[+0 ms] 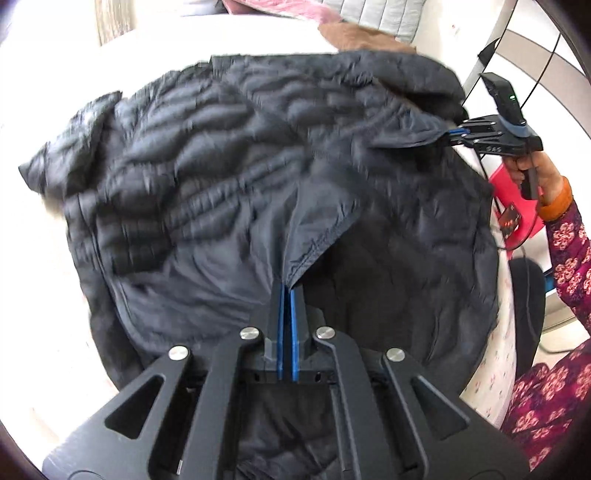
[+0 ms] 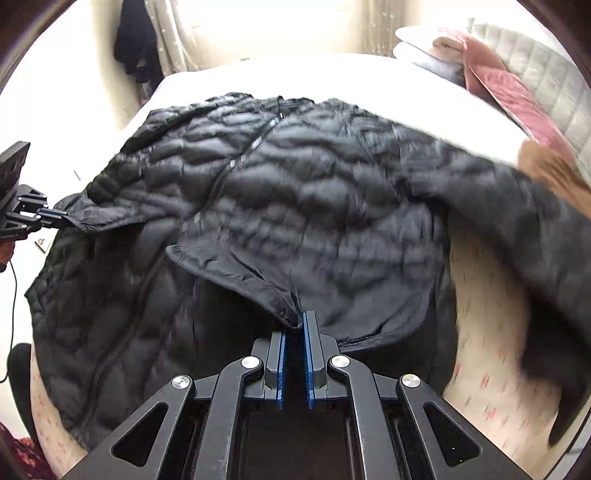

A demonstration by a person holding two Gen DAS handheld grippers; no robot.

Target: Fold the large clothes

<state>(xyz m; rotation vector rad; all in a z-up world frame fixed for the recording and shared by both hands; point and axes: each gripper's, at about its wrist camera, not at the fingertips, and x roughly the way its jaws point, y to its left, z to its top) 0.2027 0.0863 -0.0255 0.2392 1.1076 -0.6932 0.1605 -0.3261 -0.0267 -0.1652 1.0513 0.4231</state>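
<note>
Jacket (image 1: 229, 155), dark and quilted, spread over a white bed (image 1: 66, 48) and pinched at its edge by both grippers.

Its puffy black body fills the middle of both views, blurred in places. In the left wrist view the left gripper (image 1: 287, 291) rises from the lower centre, its blue-padded fingers (image 1: 281, 314) drawn narrow on a thin fold of the jacket's hem. The right gripper (image 1: 452, 136) shows at the right of that frame, held in a hand (image 1: 535, 173), its fingers closed on another part of the jacket's edge. In the right wrist view the same gripper's fingers (image 2: 308, 350) stand a little apart at the base, with the fabric edge caught at their tips. A pink garment (image 2: 517, 96) and a brown garment (image 1: 354, 35) lie near the top of the frames beyond the jacket.
</note>
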